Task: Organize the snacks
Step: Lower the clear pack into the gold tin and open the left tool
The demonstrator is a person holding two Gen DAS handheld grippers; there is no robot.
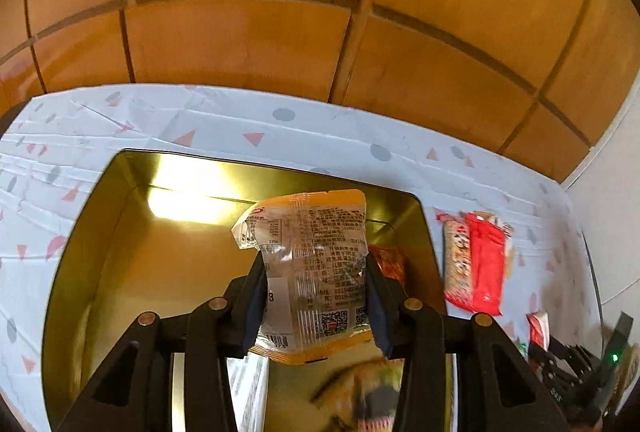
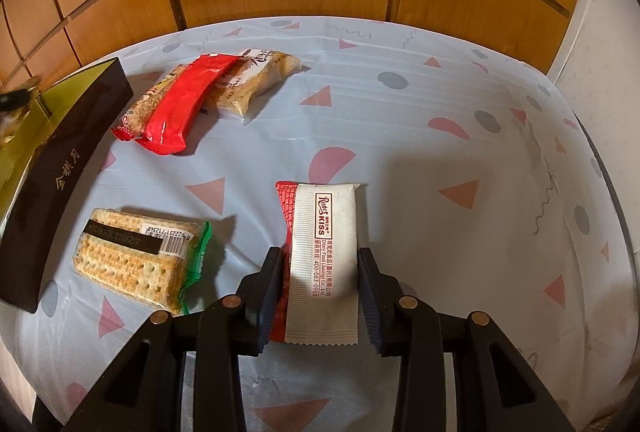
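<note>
Snack packets (image 1: 384,392) partly inside gold tin (image 1: 92,232); left hand-held gripper (image 1: 316,296) clamps yellow packet (image 1: 312,256) above tin, right hand-held gripper (image 2: 318,296) clamps white sachet (image 2: 324,264); three packs beside tin remain.

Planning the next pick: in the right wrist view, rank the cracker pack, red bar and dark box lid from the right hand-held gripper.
1. cracker pack, near left of the right hand-held gripper.
2. dark box lid, left edge.
3. red bar, far left.

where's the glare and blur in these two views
Left wrist: glare on the gold metal tin back wall; snacks under the left gripper smear with blur. Right wrist: sharp, with soft shadows on the patterned tablecloth.
</note>
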